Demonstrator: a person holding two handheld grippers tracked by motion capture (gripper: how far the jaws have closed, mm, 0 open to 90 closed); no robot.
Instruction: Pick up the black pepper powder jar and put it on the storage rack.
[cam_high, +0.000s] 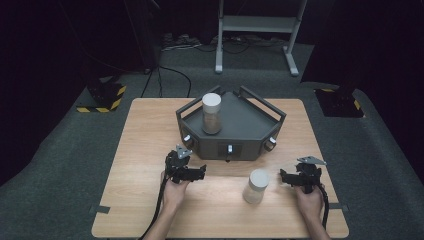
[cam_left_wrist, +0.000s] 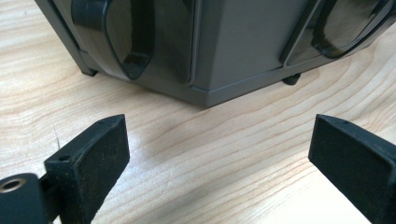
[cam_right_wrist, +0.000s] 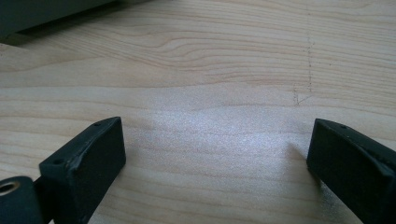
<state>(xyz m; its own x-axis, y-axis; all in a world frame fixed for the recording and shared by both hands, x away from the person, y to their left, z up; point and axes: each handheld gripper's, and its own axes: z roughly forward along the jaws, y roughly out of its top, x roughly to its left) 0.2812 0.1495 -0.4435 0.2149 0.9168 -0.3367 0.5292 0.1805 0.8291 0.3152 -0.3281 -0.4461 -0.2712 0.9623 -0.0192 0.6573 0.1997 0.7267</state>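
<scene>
A dark grey angular stand (cam_high: 245, 120) with knobs on its front sits at the table's middle back. A jar with a white lid (cam_high: 211, 113) stands upright on its left part. A second white-lidded jar (cam_high: 256, 186) stands on the table near the front, right of centre. My left gripper (cam_high: 199, 172) is just in front of the stand's left front, open, with bare wood between its jaws (cam_left_wrist: 219, 140). The stand's front wall (cam_left_wrist: 233, 46) is close ahead of it. My right gripper (cam_high: 286, 178) rests right of the second jar, open and empty (cam_right_wrist: 217, 135).
The wooden table (cam_high: 150, 150) has free room at its left and along the front edge. Two rounded knobs (cam_left_wrist: 121, 32) (cam_left_wrist: 345, 23) stick out of the stand's front. A corner of the stand (cam_right_wrist: 42, 14) lies at the upper left of the right gripper view. A white metal frame (cam_high: 255, 30) stands on the floor behind.
</scene>
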